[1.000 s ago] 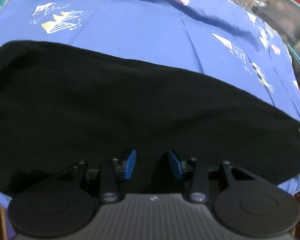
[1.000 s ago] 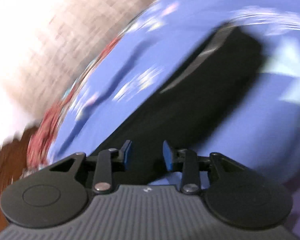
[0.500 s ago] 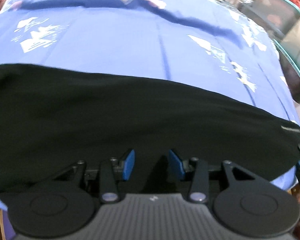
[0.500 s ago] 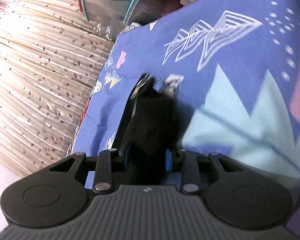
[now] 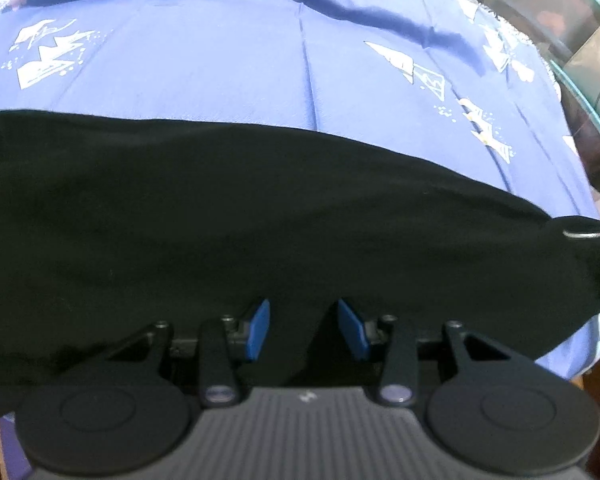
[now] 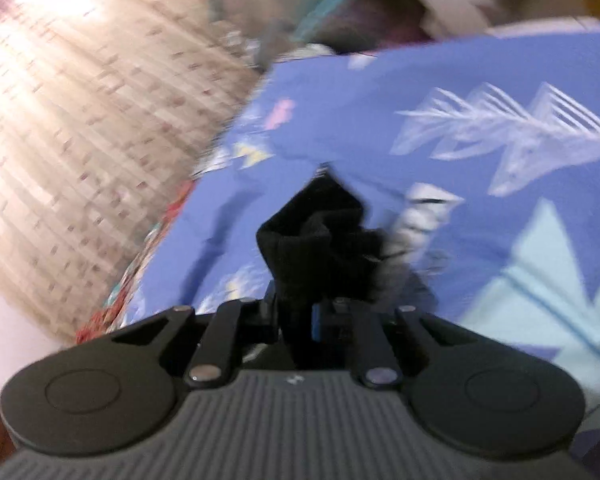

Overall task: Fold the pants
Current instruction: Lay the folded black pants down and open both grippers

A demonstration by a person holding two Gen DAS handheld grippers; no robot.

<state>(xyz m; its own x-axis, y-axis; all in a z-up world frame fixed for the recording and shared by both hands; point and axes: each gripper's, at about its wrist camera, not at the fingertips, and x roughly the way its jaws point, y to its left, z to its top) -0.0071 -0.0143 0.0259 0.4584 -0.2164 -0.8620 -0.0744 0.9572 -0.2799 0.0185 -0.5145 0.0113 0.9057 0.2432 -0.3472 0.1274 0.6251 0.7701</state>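
**Gathering the ends for the fold**

The black pants (image 5: 260, 216) are lying across the blue patterned sheet (image 5: 228, 64). The right gripper (image 6: 300, 316) is closing on a bunched end — cloth is sitting between its jaws. The left gripper (image 5: 304, 328) is standing part-open over the fabric, pinching nothing. Next, I judge, the left needs its own grip before lifting.

Blue sheet (image 5: 228, 64) with white, yellow and pink geometric prints covers the surface; a straight crease runs down its middle and a long dark shadow crosses its far part. A red patterned fabric (image 6: 112, 312) shows at its edge. Beyond it hangs a pale curtain (image 6: 80, 120) with small dark marks. Teal-rimmed container (image 5: 556, 12) stands beside the sheet's far corner.
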